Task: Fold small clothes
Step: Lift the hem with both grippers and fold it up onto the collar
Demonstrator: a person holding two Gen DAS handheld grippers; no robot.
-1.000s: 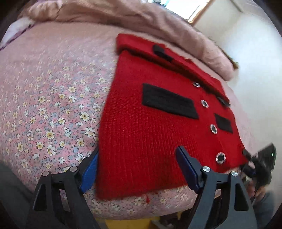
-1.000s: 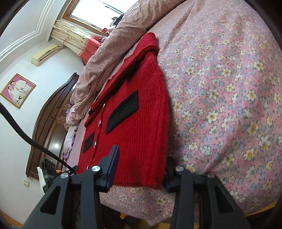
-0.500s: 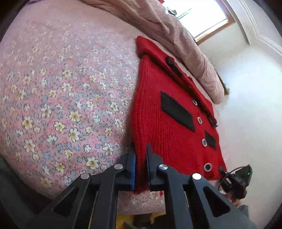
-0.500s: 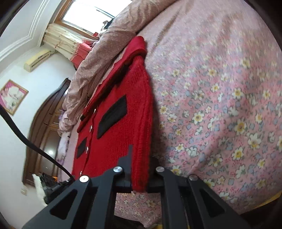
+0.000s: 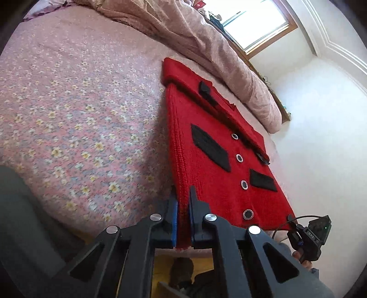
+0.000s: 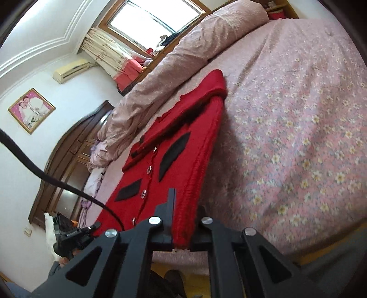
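Note:
A small red knit cardigan with black pocket patches and round buttons lies face up on the flowered bed sheet. My left gripper is shut on one near hem corner, the red fabric pinched between its blue pads. My right gripper is shut on the other near hem corner of the red cardigan. Both corners are lifted a little off the sheet. The right gripper also shows in the left wrist view at the far right, and the left one in the right wrist view.
A rolled pink quilt lies along the far side of the bed, just beyond the cardigan's collar. A window, a wall air conditioner, a framed picture and a dark wooden wardrobe surround the bed. Yellowish floor shows below the bed edge.
Both grippers went from open around the hem corners to shut on them, then rose slightly, lifting the near edge of the cardigan off the sheet.

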